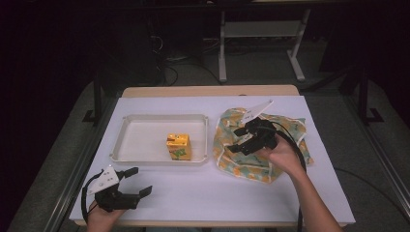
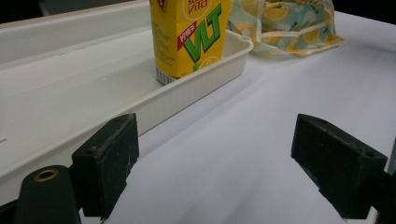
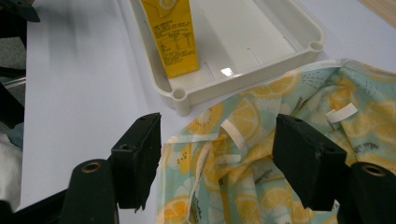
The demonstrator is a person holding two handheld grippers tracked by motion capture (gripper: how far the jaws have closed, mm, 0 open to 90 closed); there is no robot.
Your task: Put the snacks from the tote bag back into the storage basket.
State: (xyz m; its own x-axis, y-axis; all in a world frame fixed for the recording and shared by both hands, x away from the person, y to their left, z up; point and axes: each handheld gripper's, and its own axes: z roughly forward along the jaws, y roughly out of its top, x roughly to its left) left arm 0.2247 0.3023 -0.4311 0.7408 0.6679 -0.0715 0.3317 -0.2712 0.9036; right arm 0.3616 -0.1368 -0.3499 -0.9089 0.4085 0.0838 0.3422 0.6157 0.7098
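Cloth [image 1: 263,145], crumpled lemon-print fabric, on white desk [image 1: 217,188] beside rectangular tray [image 1: 121,140] holding yellow carton [image 1: 178,146] | left claw [image 2: 215,163] wide open, empty, over bare desk | right claw [image 3: 217,161] wide open, hovering over cloth folds

One desk [image 1: 208,203], covered in white, and here's the tally on it. One white tray [image 1: 145,121], shallow, a single piece. Inside it, one yellow drink carton [image 1: 178,146], standing upright, just the one and no second beside it. To the tray's right, one lemon-print cloth [image 1: 290,128], crumpled in a heap; count it as a single piece of fabric, though its folds hide whether anything lies within. Two claws on the scene: the left claw [image 1: 137,181] near the front edge, the right claw [image 1: 237,140] over the cloth. Two hands, one behind each. That's one, one, one, and a pair.
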